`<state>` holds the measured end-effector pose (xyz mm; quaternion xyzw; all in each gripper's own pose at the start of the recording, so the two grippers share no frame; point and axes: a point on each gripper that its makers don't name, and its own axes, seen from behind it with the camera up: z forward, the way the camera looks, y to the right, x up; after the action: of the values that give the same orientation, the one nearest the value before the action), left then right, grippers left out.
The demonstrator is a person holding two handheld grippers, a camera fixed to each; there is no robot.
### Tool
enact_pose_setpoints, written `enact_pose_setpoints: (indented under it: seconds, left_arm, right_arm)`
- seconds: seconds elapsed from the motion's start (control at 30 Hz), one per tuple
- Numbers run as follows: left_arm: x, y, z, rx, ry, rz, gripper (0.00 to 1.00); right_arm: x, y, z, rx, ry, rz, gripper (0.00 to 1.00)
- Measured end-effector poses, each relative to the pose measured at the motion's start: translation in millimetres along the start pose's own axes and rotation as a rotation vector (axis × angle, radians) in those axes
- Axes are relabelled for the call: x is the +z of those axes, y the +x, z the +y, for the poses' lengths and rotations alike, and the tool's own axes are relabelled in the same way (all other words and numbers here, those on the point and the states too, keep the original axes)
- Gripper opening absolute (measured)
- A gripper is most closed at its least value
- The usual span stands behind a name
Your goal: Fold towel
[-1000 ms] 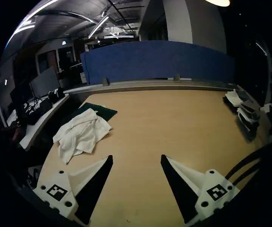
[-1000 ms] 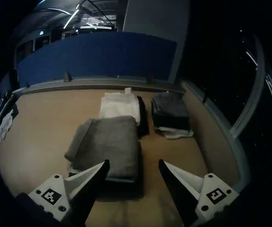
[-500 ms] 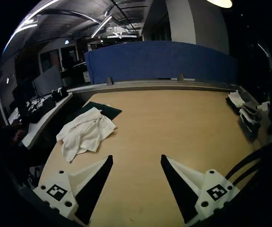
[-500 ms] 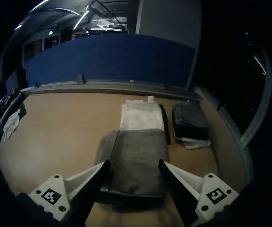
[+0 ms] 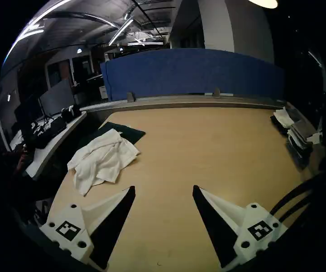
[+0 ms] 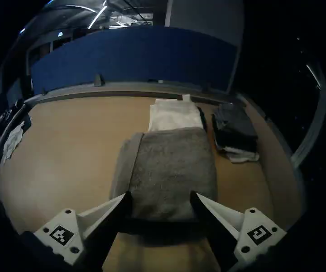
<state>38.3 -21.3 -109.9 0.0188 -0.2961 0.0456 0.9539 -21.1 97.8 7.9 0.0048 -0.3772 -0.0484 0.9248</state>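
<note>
Your left hand-held gripper (image 5: 163, 188) is spread wide above the wooden tabletop (image 5: 199, 149), with nothing between its fingers; the crumpled white towel (image 5: 102, 159) lies ahead of it and off to its left, near the left fingertip but not touching it; the towel's far edge rests on a dark green cloth (image 5: 126, 131) at the tabletop's left edge; far to the right of this hand-held gripper, stacked folded towels (image 5: 299, 136) sit at the tabletop's edge, and a blue partition (image 5: 194, 72) closes off the far side; beyond the left edge, monitors (image 5: 54, 97) stand on another desk. Your right hand-held gripper (image 6: 159, 195) is also spread; the gray folded towel (image 6: 174, 172) lies straight ahead of it, its near edge reaching in between the two fingertips, though you cannot tell from this view whether either finger touches it; it sits on top of something darker; just beyond it lies a white folded towel (image 6: 174, 115), and ahead to the right, apart from both, is a dark towel stack (image 6: 235, 131) with a pale towel at its bottom.
</note>
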Motion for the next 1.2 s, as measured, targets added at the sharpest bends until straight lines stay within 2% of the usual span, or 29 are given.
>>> enact_pose_setpoints:
  seconds: [0.1, 0.3, 0.7, 1.0, 1.1, 1.2]
  left_arm:
    - [-0.5, 0.1, -1.6, -0.001, 0.002, 0.001, 0.94]
    - [-0.6, 0.6, -4.4, -0.003, 0.006, 0.002, 0.94]
    - [0.7, 9.1, -4.6, -0.008, 0.003, 0.02, 0.94]
    - [1.5, 13.6, -3.0, -0.006, -0.003, 0.035, 0.94]
    - [1.5, 16.6, -3.1, -0.006, -0.004, 0.042, 0.94]
    - [1.7, 21.1, -3.0, -0.006, -0.007, 0.053, 0.94]
  right_arm:
    - [3.5, -2.8, -1.0, -0.006, -0.001, -0.002, 1.0]
    - [-1.6, 5.8, -0.5, 0.002, -0.002, 0.015, 1.0]
    - [-41.1, 54.1, 4.0, 0.031, -0.01, 0.125, 1.0]
    - [-53.7, 61.6, 6.4, 0.046, -0.017, 0.159, 1.0]
    - [-59.9, 67.7, 3.9, 0.062, -0.012, 0.199, 1.0]
    - [-68.3, 78.0, 1.8, 0.088, -0.008, 0.268, 1.0]
